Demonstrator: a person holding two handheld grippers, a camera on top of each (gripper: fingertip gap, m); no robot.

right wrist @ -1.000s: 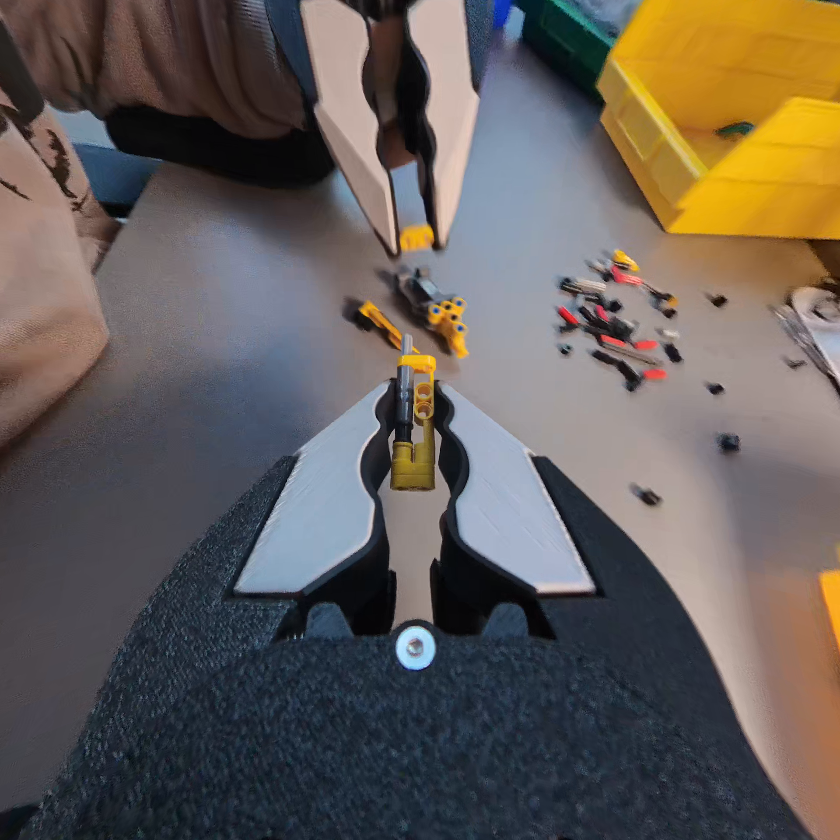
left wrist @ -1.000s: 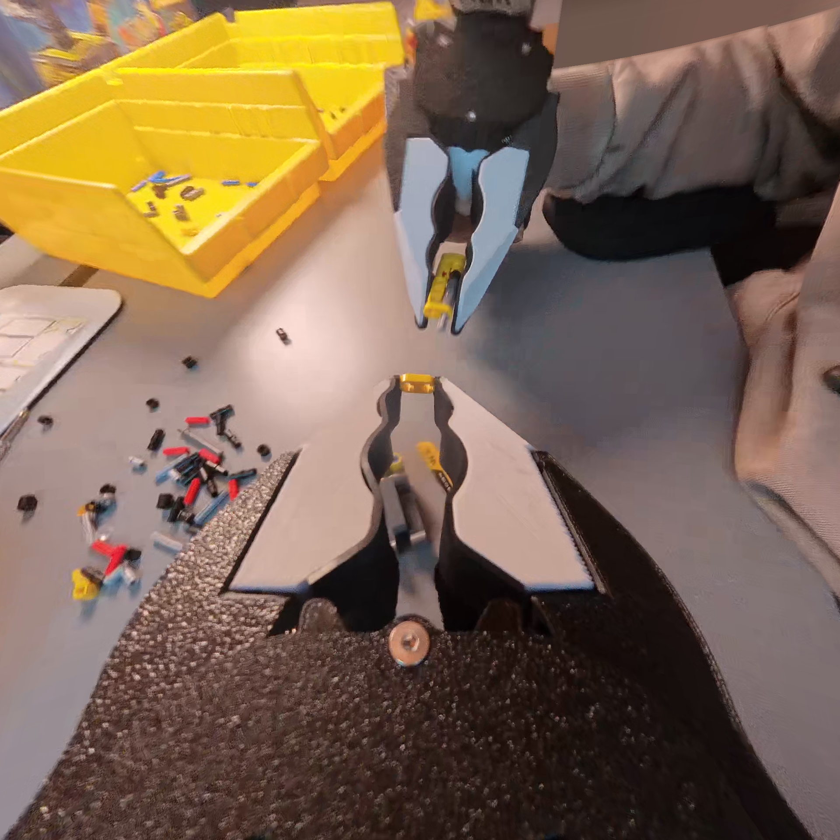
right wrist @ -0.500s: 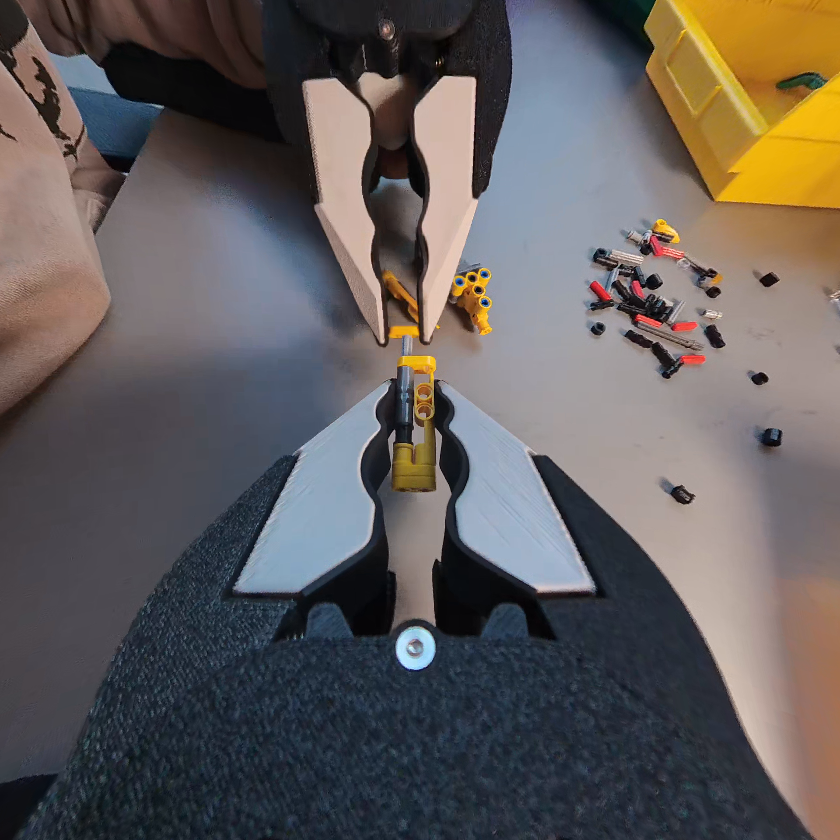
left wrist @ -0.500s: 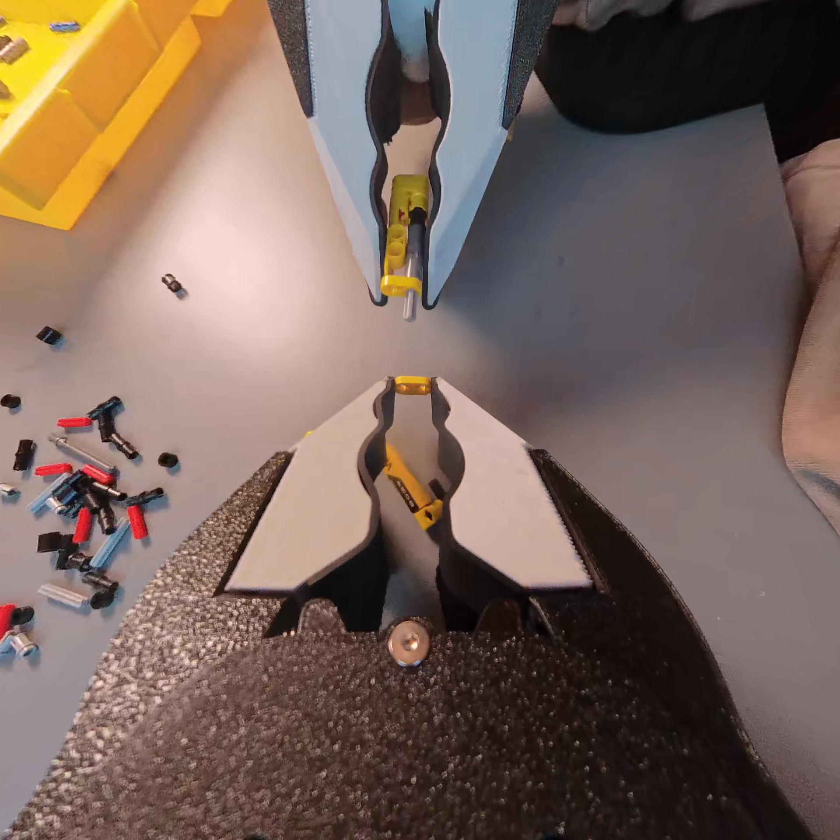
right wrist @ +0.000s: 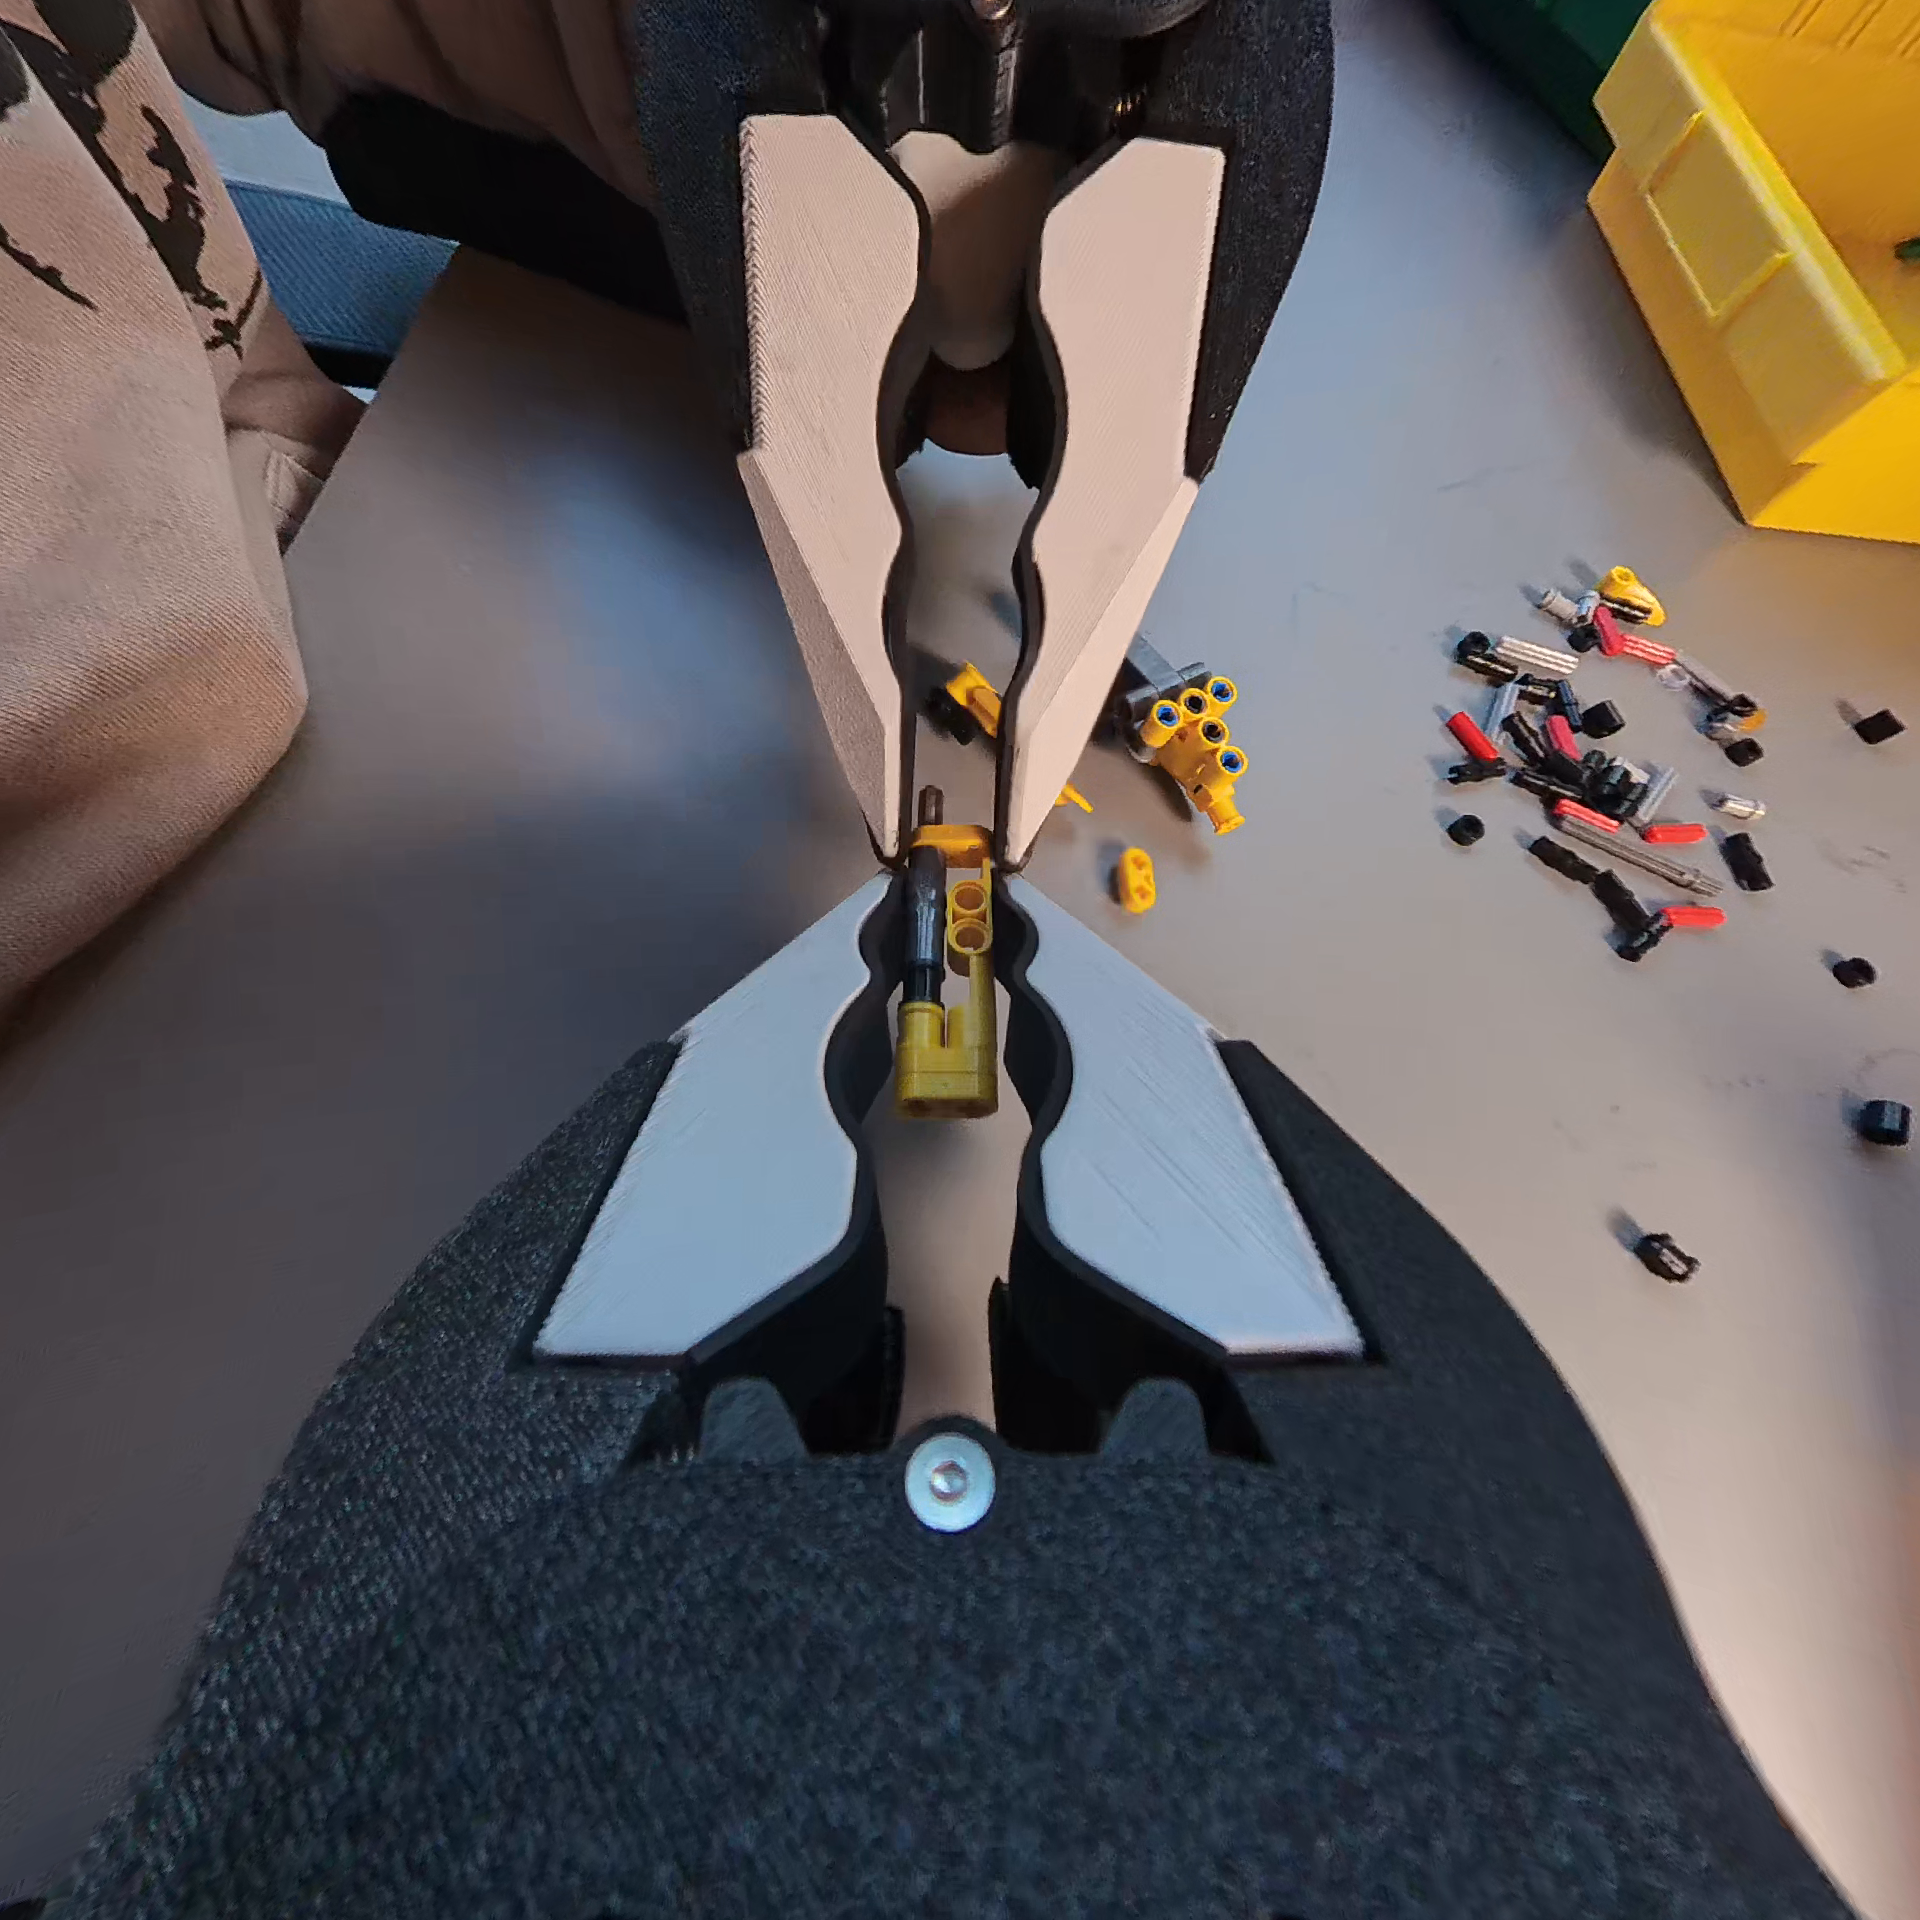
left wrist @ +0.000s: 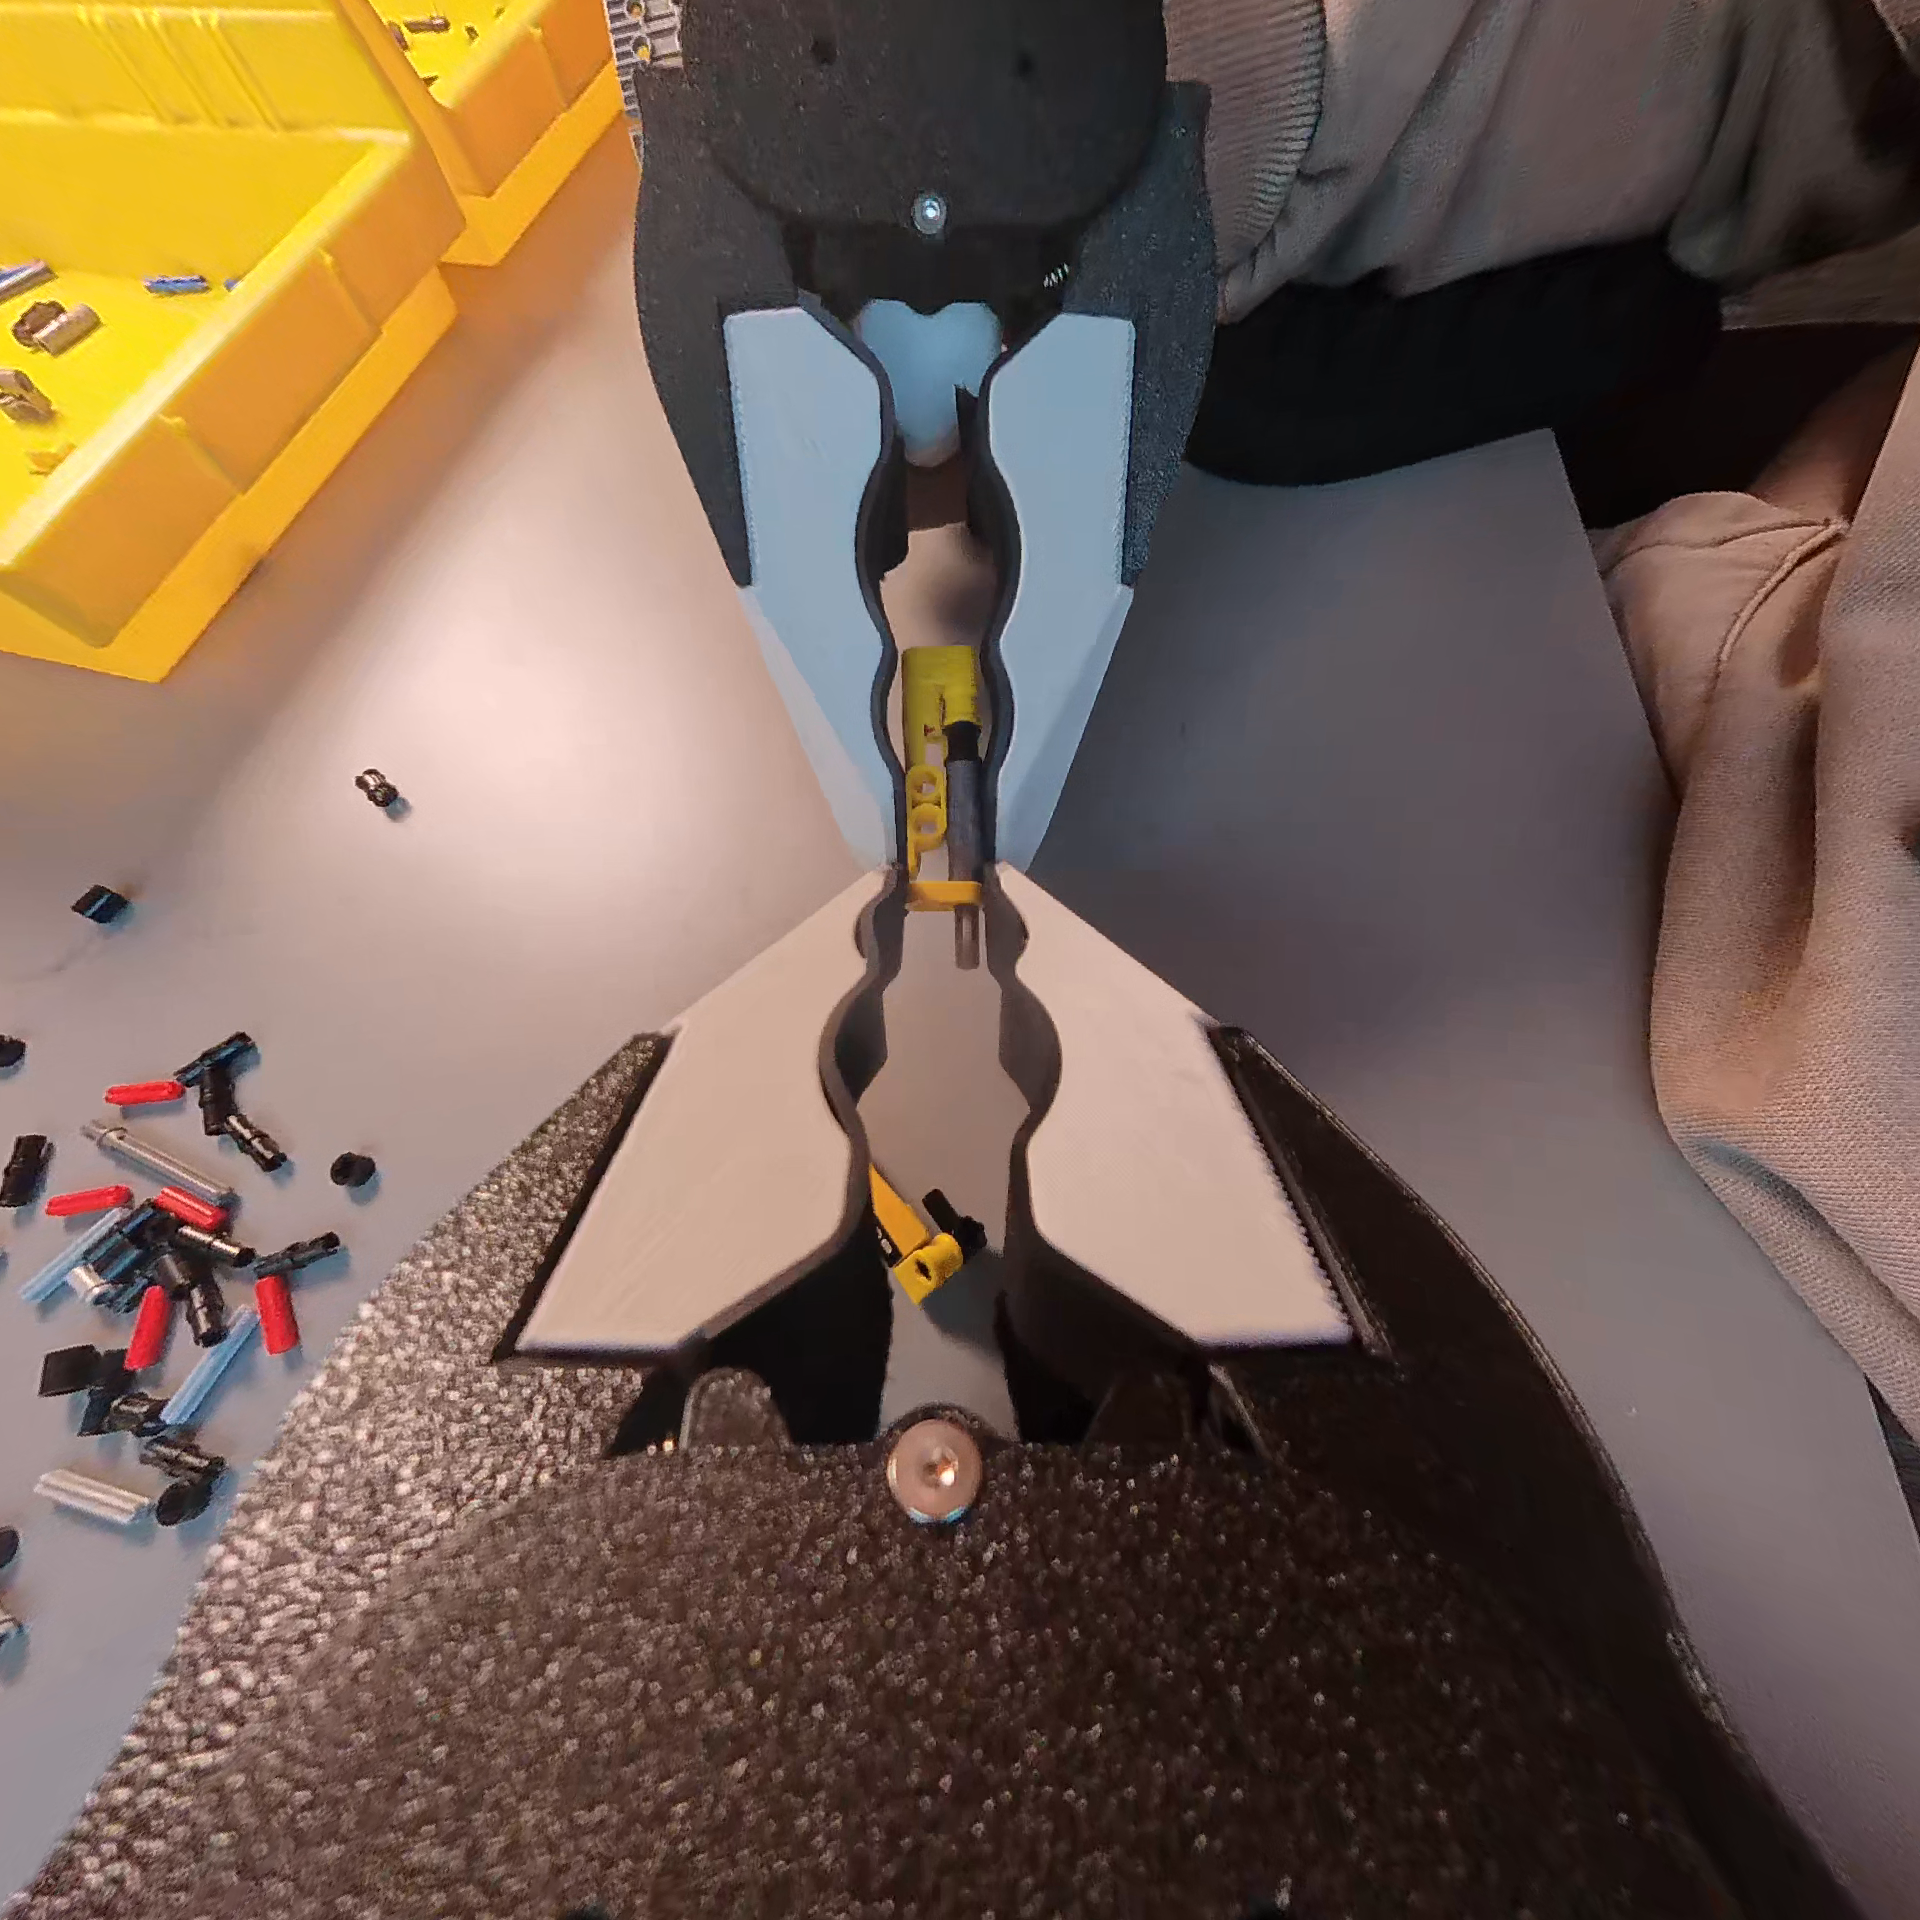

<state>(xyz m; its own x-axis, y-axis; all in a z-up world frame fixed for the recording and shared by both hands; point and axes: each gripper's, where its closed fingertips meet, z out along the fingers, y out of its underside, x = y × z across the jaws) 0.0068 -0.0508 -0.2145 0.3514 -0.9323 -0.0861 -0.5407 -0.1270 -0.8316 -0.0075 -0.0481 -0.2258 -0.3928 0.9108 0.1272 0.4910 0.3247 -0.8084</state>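
The right gripper point(right wrist: 943, 883) clamps a yellow beam point(right wrist: 961, 997) with a dark axle point(right wrist: 923, 914). Tip to tip ahead, the left gripper point(left wrist: 940, 902) pinches a small yellow piece point(left wrist: 940, 894) against it. Loose pins point(right wrist: 1600, 769) lie right on the table point(right wrist: 1351, 1039), a yellow bin point(right wrist: 1766, 260) beyond.

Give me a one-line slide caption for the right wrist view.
Right gripper holding a yellow-and-black brick assembly, tip to tip with the left gripper above a grey table.
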